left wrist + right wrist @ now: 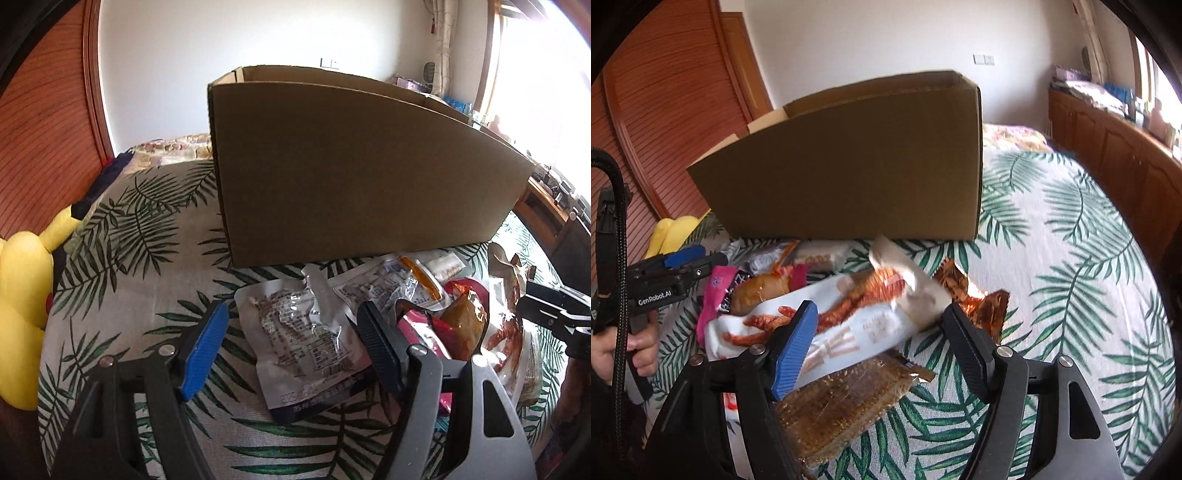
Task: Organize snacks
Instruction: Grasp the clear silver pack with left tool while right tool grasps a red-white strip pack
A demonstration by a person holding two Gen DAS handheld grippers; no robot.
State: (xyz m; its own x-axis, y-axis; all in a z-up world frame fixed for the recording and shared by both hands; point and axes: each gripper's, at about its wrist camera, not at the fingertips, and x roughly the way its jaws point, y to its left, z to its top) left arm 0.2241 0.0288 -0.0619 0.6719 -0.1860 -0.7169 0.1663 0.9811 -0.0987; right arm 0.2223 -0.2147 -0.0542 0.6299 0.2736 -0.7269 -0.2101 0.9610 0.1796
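Observation:
A pile of snack packets lies on a leaf-print cloth in front of an open cardboard box [354,166], which also shows in the right wrist view [857,162]. My left gripper [291,325] is open and empty, its jaws either side of a silver foil packet [306,343]. My right gripper [879,325] is open and empty over a white chicken-feet packet [849,317] and a clear packet of brown sesame bars [842,402]. A pink packet [718,291] and a brown sausage packet [761,290] lie to the left. The left gripper also shows in the right wrist view [685,260].
A yellow plush toy [22,302] sits at the cloth's left edge. A copper foil wrapper [975,299] lies to the right of the pile. A wooden cabinet [1115,155] runs along the right. A wooden slatted door [48,110] stands behind on the left.

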